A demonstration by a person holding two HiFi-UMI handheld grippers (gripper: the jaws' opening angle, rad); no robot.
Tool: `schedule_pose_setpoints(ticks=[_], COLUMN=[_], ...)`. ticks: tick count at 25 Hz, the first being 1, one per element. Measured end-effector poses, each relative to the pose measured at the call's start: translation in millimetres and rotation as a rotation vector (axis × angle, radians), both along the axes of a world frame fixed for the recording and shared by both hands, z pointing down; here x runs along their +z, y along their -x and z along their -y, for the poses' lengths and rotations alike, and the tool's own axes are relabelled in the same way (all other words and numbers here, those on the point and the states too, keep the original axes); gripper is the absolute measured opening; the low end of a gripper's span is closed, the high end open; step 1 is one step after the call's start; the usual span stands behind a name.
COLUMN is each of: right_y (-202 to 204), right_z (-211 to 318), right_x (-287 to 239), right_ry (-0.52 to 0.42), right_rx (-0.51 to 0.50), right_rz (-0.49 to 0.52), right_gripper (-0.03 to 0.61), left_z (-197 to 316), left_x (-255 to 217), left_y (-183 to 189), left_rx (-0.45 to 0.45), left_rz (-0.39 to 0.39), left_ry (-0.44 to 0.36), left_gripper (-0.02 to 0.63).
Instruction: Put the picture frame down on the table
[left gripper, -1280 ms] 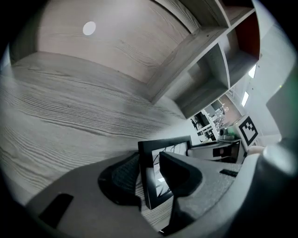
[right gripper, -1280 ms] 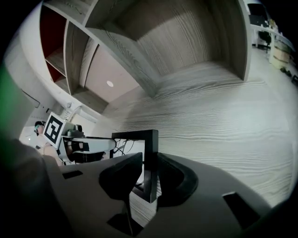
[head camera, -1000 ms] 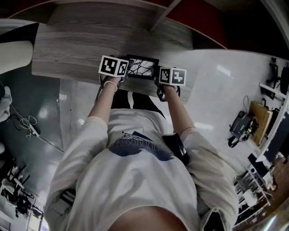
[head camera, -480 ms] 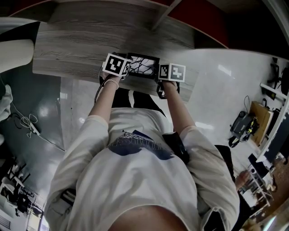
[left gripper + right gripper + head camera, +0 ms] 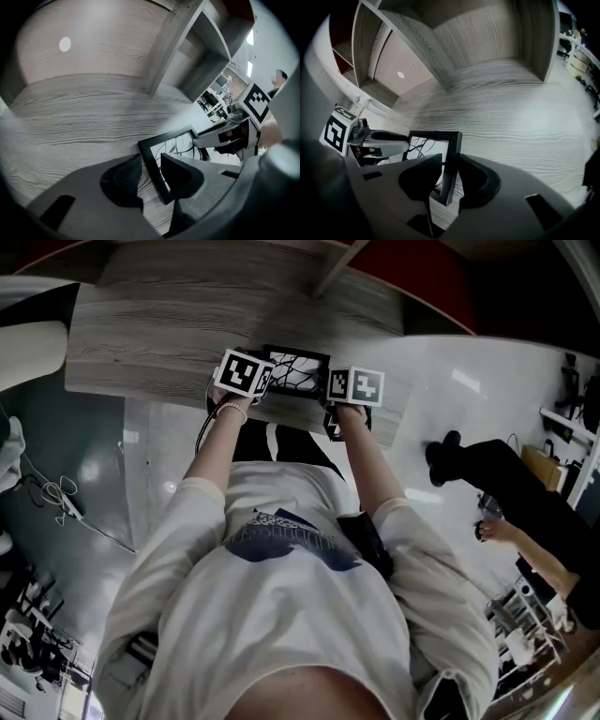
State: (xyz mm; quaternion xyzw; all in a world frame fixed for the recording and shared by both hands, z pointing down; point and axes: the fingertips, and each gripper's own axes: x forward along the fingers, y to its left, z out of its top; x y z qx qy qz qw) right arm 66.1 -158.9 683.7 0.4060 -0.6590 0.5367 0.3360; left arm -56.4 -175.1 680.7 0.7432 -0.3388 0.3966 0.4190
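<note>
The black picture frame (image 5: pixel 296 371), with a line drawing behind glass, is held between both grippers just over the grey wood table (image 5: pixel 159 334), near its front edge. My left gripper (image 5: pixel 267 381) is shut on the frame's left side; in the left gripper view the frame (image 5: pixel 168 136) runs between the pads of this gripper (image 5: pixel 150 173). My right gripper (image 5: pixel 328 388) is shut on the frame's right side, and in the right gripper view the frame (image 5: pixel 433 136) stands tilted between that gripper's (image 5: pixel 450 180) pads. Whether its lower edge touches the table is hidden.
Upright wooden shelf dividers (image 5: pixel 417 42) rise at the back of the table. A person in dark clothes (image 5: pixel 506 484) stands on the white floor to the right. A cable (image 5: pixel 61 498) lies on the floor at the left.
Both grippers have carried the frame a little farther over the table, and the left gripper has tilted. A person has walked into view at the right.
</note>
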Motion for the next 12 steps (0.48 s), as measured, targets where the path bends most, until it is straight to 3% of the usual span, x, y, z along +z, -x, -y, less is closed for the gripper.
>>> schedule_pose_setpoints(ticks=[6,9,12], right_y=[-0.8,-3.1,-10.0], right_z=[-1.9,-0.5,3.3], right_x=[0.2,-0.4,-5.9], right_ry=[-0.024,-0.047,-0.082], right_rx=[-0.02,-0.004,0.024], right_rz=[-0.013,-0.021,-0.025], right_gripper=[0.133,0.179,0.183], left_z=[0.0,1.1,2.6], left_x=[-3.3,-4.5,-6.6], left_y=[-2.2,-0.7,2.1], left_rx=[-0.007,-0.011,-0.016], left_rz=[-0.007,-0.012,-0.015], left_ry=[-0.01,-0.017,-0.028], left_gripper=[0.123,0.123,0.123])
